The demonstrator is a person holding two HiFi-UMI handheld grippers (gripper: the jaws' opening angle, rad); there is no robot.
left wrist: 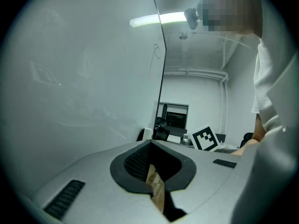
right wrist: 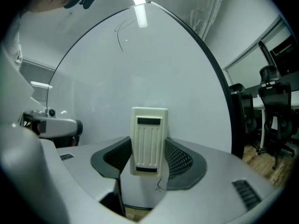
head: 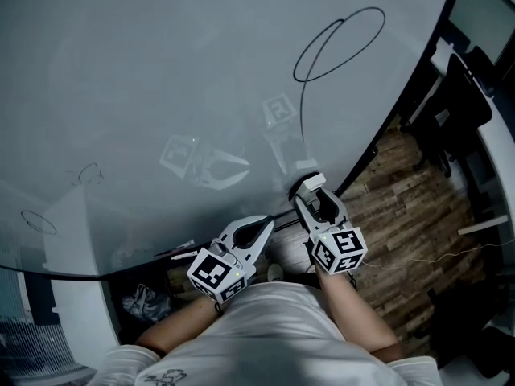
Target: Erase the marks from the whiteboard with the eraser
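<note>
- Head view: the whiteboard [head: 161,71] carried a looped black line [head: 338,47] at its upper right and faint small scribbles [head: 38,222] at its left. The right gripper [head: 309,193] held the white eraser [head: 310,182] near the board's lower edge, well below the loop. The left gripper [head: 265,223] sat just beside it.
- Left gripper view: its jaws were pressed together with nothing between them.
- Right gripper view: the jaws clamped the eraser [right wrist: 149,141] upright in front of the board.
</note>
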